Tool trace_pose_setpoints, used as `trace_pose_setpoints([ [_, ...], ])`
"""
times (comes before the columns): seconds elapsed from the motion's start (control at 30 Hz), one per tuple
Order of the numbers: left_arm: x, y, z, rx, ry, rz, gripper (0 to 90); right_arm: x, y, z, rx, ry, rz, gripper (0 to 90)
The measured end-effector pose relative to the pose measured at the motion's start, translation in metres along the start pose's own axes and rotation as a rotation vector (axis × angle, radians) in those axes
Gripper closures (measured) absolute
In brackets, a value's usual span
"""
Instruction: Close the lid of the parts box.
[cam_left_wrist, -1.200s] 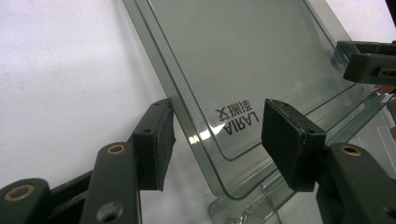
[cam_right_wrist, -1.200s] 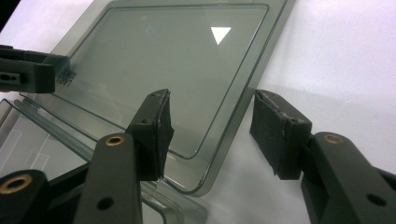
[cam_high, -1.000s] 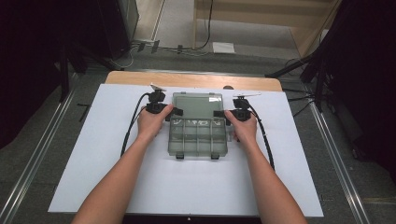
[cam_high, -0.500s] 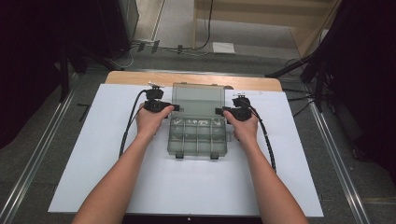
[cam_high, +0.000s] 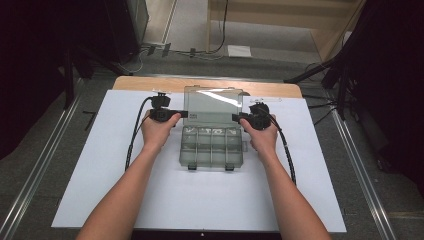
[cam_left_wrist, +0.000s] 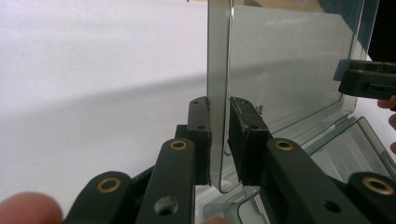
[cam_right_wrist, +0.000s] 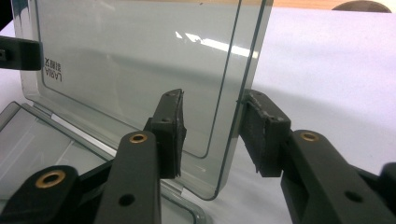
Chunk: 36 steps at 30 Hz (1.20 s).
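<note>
- Your left gripper (cam_high: 181, 114) sits at the left edge of the raised lid (cam_high: 212, 106) of the clear compartment box (cam_high: 212, 146). Its fingers (cam_left_wrist: 201, 135) have just been closing, and in the left gripper view they now pinch the lid's edge, one pad on each face.
- Your right gripper (cam_high: 240, 118) is at the lid's right edge. Its fingers (cam_right_wrist: 169, 130) have also been closing, yet in the right gripper view they stand spread on either side of the lid edge, with daylight showing between each pad and the plastic.
- The lid stands roughly upright, hinged along the far side of the box, with a bright glare streak across it in the high view.
- The box lies near the middle of the white sheet (cam_high: 100, 165) that covers the bench (cam_high: 145, 83), its two latches (cam_high: 193, 167) facing you and its divided tray open to the camera.
- Your hands sit on either side of the box, and a cable (cam_high: 134, 140) trails back along each forearm.
</note>
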<state>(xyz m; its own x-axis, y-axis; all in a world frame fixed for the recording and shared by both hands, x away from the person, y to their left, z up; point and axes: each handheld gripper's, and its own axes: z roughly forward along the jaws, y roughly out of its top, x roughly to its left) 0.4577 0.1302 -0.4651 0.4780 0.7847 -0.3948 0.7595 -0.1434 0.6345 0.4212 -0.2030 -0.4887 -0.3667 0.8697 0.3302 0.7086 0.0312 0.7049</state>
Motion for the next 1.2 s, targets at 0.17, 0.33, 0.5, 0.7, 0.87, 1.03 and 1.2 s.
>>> trace_pose_setpoints([
  [0.17, -0.002, -0.002, -0.001, -0.012, 0.018, 0.021, 84.3, 0.0, 0.002, -0.001, -0.014, 0.004, -0.002, 61.0],
  [0.33, -0.003, -0.004, -0.001, -0.025, 0.021, 0.022, 84.5, -0.001, 0.011, -0.005, -0.044, -0.014, -0.008, 63.4],
  [0.5, -0.004, -0.004, -0.002, -0.031, 0.025, 0.032, 84.5, 0.0, 0.019, -0.004, -0.047, -0.032, 0.005, 66.9],
  [0.7, -0.001, -0.006, -0.002, -0.033, 0.026, 0.03, 84.5, 0.0, 0.02, -0.007, -0.065, -0.038, 0.009, 76.2],
  [0.87, -0.002, -0.006, -0.004, -0.043, 0.026, 0.042, 84.5, 0.0, 0.019, -0.011, -0.072, -0.075, 0.006, 85.6],
  [1.03, 0.0, -0.007, -0.005, -0.041, 0.007, 0.031, 83.8, 0.004, 0.017, -0.012, -0.091, -0.1, 0.009, 87.1],
  [1.2, 0.006, -0.006, -0.015, -0.069, -0.059, 0.022, 66.5, 0.008, 0.015, -0.014, -0.113, -0.103, 0.008, 87.5],
])
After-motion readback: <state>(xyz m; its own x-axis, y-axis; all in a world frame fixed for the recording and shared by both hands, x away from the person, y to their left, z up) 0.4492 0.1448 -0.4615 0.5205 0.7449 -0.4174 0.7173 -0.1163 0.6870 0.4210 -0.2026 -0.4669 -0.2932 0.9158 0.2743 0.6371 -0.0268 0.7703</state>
